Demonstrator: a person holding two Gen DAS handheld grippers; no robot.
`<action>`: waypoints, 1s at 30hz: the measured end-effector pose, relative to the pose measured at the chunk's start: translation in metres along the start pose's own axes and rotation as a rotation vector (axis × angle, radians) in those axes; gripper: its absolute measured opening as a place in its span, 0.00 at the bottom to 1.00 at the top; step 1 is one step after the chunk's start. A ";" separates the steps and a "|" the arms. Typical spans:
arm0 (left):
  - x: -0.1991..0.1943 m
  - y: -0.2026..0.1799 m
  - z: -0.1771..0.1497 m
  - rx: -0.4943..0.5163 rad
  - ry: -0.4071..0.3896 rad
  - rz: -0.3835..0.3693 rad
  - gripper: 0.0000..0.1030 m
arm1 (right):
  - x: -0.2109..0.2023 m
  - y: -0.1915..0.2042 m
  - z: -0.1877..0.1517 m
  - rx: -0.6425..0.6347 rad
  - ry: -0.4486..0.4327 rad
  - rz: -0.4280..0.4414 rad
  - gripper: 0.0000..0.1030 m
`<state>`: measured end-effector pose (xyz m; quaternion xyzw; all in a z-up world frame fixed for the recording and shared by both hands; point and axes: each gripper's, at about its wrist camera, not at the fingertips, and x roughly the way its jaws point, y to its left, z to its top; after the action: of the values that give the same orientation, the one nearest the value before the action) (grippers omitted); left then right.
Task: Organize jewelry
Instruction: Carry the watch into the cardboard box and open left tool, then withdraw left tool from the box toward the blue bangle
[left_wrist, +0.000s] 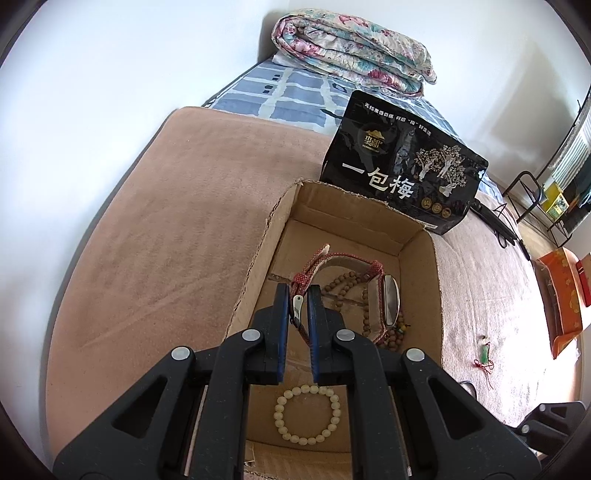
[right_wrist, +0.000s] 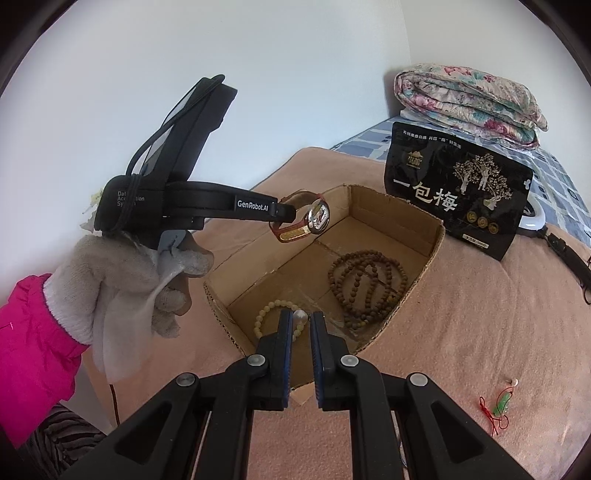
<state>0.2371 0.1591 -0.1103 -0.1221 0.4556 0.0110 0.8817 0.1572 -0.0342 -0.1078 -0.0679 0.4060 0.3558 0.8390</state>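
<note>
My left gripper is shut on the red woven strap of a wristwatch. The watch hangs over an open cardboard box. In the right wrist view the left gripper reaches in from the left, held by a gloved hand, with the watch dangling above the box. Inside the box lie a brown bead string and a cream bead bracelet. My right gripper hovers at the box's near edge, shut, with a small white bead between its tips.
The box sits on a pink blanket. A black printed pouch stands behind it, and a folded floral quilt lies farther back. A green pendant on red cord lies on the blanket to the right. A black cable runs along the far right.
</note>
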 end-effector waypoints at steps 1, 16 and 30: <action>0.000 0.000 0.001 -0.003 0.001 0.000 0.07 | 0.002 0.001 0.000 -0.001 0.003 0.001 0.08; -0.011 -0.008 0.002 -0.009 -0.017 -0.013 0.35 | -0.013 -0.016 -0.004 0.042 -0.026 -0.042 0.60; -0.052 -0.034 -0.015 0.070 -0.100 -0.026 0.35 | -0.069 -0.049 -0.020 0.081 -0.079 -0.133 0.72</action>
<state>0.1993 0.1273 -0.0694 -0.0966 0.4096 -0.0103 0.9071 0.1480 -0.1158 -0.0797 -0.0467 0.3814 0.2852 0.8781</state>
